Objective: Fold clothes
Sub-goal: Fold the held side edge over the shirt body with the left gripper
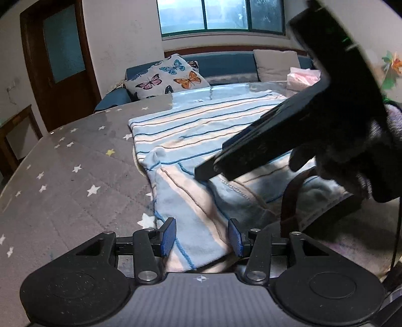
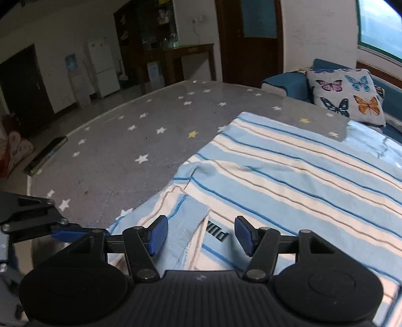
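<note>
Striped garment [image 1: 201, 140], light blue and cream with thin dark-blue lines, lies spread on the table [image 1: 75, 161], which wears a grey cover printed with white and yellow stars. The garment takes up the right and middle of the table; the left part of the cover is bare.

Left gripper [image 1: 202, 237] hangs over the garment's near edge. Its blue-padded fingers [image 1: 167, 237] stand apart, with a rumpled fold of cloth lying between them; the pads do not press it.

Right gripper [image 2: 198, 235] sits just above a folded-over flap near a hem line and some printed black letters. Its fingers [image 2: 157, 235] are spread, nothing pinched. In the left wrist view the right gripper shows as a dark bulk at right, its tips low over the cloth.

Far side: blue sofa [image 1: 226, 65] with a butterfly cushion [image 1: 167, 76], window [image 1: 221, 16] above, dark wooden door [image 1: 57, 57] at far left.
</note>
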A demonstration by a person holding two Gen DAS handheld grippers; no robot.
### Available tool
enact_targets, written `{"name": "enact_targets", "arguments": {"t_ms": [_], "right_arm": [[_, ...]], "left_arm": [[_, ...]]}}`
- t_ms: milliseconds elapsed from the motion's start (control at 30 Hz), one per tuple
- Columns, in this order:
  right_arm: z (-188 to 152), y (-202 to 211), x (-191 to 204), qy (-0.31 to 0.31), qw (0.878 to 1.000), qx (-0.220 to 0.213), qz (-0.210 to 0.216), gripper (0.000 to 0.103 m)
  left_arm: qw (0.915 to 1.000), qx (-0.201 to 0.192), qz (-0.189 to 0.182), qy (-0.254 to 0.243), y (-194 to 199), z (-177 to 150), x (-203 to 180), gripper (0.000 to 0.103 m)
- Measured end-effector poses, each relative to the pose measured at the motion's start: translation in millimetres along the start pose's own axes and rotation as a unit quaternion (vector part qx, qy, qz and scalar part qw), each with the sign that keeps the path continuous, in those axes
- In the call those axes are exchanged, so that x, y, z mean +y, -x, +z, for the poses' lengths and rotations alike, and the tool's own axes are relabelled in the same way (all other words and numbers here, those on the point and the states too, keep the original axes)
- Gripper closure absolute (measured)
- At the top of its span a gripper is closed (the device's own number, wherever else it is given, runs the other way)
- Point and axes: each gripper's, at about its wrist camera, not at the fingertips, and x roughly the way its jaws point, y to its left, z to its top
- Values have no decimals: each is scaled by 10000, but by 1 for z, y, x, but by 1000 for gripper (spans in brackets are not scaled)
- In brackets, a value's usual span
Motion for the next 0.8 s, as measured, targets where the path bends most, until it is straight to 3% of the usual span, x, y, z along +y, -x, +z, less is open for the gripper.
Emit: {"name": "enact_targets", "arguments": {"t_ms": [100,267,433,567,800], "right_arm": [[-6,-12,-1,-64,9998,165,-54,43],[-9,3,1,111,9997,-51,-212,43],[-16,17,6,158,9998,-111,3,42],[-29,15,12,365,9993,66,-39,42],[-41,30,13,249,9997,-7,28,42]], "left_arm": [[10000,-12,-40,8,0,2,1,54],[9999,-83,-108,26,5,8,1,53],[9999,-48,-129,-97,9,7,-4,51],[9995,-28,-127,-298,14,2,-7,51],[9987,-47,-270,-424,26,-5,-6,50]]}}
